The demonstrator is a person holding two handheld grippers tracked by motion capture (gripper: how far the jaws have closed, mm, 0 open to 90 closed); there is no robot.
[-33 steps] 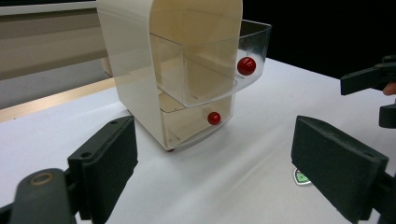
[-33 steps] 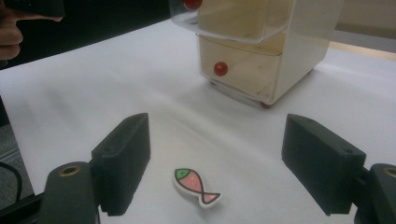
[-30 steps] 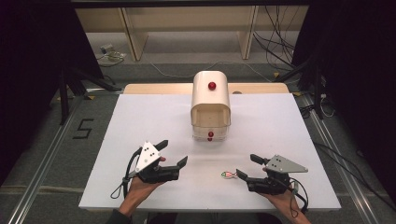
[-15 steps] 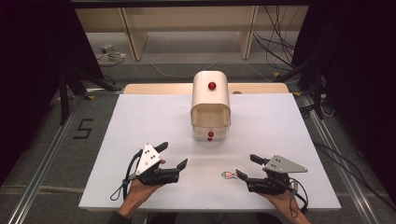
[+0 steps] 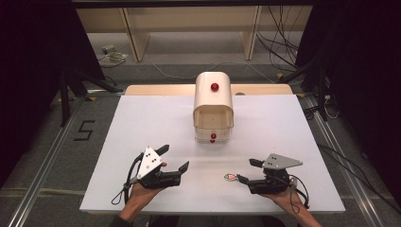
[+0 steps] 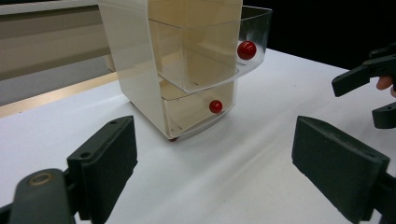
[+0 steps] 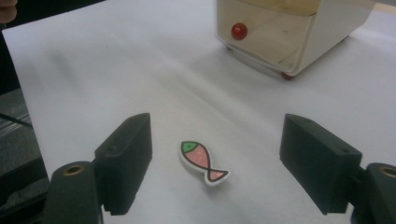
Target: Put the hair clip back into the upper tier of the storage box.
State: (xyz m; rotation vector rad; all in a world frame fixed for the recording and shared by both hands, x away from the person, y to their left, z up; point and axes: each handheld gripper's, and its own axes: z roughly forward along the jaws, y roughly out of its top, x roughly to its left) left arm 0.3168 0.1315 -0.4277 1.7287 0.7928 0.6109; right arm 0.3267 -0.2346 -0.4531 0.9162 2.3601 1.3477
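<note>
My right gripper (image 7: 215, 163) sits low over the table (image 5: 142, 123), and its jaws are wide apart with the little fish (image 7: 203, 162) lying flat between them. The jaws have just been closing a bit, but they do not touch the fish. My left gripper (image 6: 215, 172) is wide open too, with nothing in it, and it points at the box (image 6: 187, 60). The box has two see-through drawers with red knobs, and the top drawer (image 6: 210, 56) is pulled out. The fish is well in front of the box.
</note>
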